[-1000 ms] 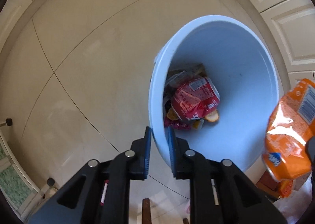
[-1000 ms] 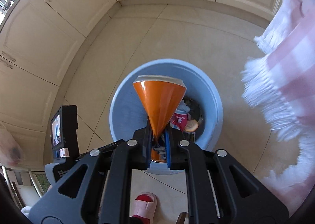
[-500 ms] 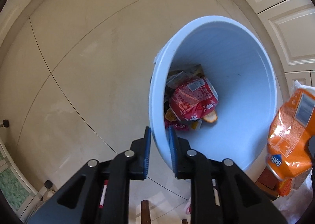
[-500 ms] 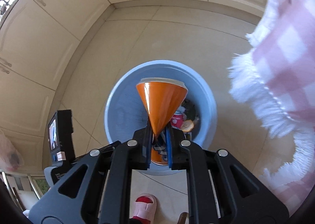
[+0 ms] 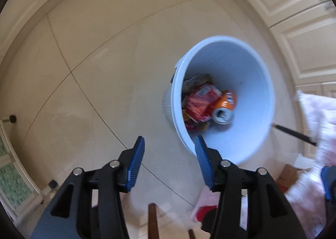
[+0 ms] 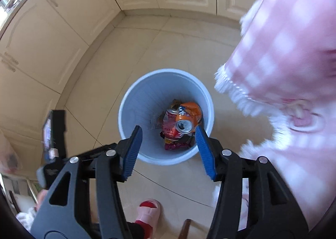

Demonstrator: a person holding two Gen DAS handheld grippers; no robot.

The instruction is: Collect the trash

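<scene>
A light blue waste bin [image 5: 258, 83] [image 6: 134, 108] stands on the tiled floor. Inside it an orange soda can [image 5: 225, 107] [image 6: 189, 118] lies on red snack wrappers [image 5: 198, 103] [image 6: 171, 127]. My left gripper [image 5: 169, 163] hovers above the floor just left of the bin's rim, its jaws opening with nothing between them. My right gripper [image 6: 168, 150] hangs over the bin's near rim, its jaws also opening and empty, with the can lying far below them. The left gripper's body [image 6: 53, 134] shows at the left of the right wrist view.
Cream cabinet doors [image 6: 52, 35] [image 5: 304, 35] line the walls around the bin. A pink checked fringed cloth [image 6: 289, 66] [image 5: 315, 112] hangs close on the right. A person's pink slipper [image 6: 148, 211] stands on the floor below, near a cardboard box [image 5: 288, 177].
The right gripper has let go of the orange can, which now lies in the bin. The left gripper has released the bin's rim. Both grippers have opened and risen.
</scene>
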